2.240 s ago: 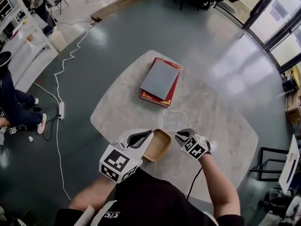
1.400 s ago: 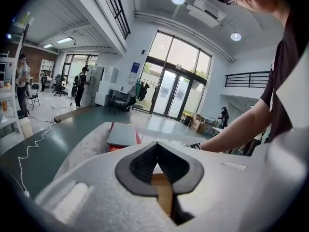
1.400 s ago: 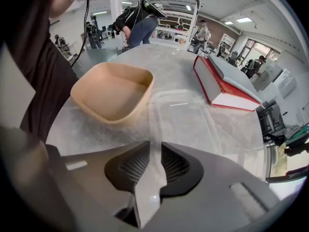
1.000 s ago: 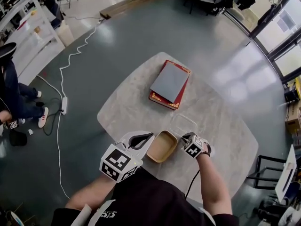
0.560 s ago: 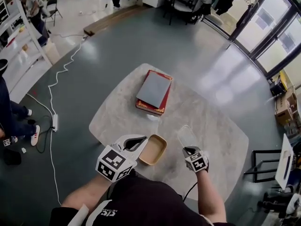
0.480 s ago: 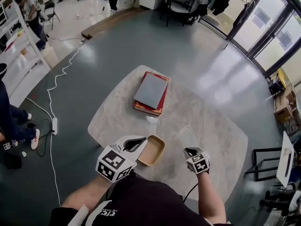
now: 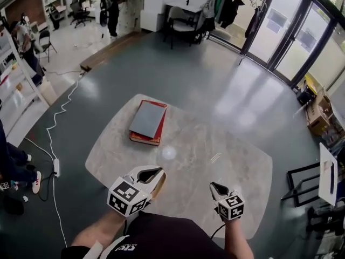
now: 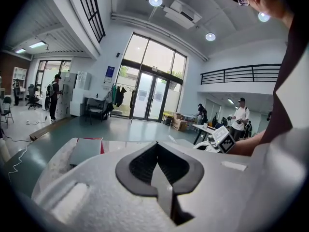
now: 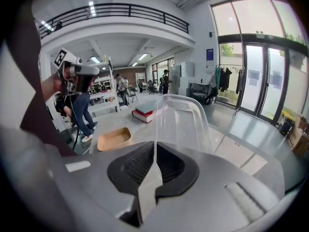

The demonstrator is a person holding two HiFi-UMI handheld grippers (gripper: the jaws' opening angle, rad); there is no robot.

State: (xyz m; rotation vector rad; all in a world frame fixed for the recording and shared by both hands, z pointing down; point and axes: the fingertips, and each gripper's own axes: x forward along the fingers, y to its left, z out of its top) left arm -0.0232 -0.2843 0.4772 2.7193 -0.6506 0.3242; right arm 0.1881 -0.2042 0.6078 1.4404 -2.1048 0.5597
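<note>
Now versus earlier: the tan bowl (image 9: 114,138) lay in plain sight beside the left gripper (image 7: 153,172) half a second ago. In the head view only a tan sliver of it shows past that gripper now. The tan rim seen between the left jaws 1.4 s ago is gone.
Lid: the clear lid (image 9: 181,122) has come up off the table (image 7: 215,139) and stands upright from the right gripper (image 7: 215,187).
Edges: the bowl sits on the table near the person's edge. The books (image 7: 146,122) lie stacked toward the far left corner, well apart from it.
Open room: bare marble runs between the books and both grippers.
Left gripper: jaws closed together with nothing between them, held up above the table.
Right gripper: jaws clamped on the lid's lower rim.
</note>
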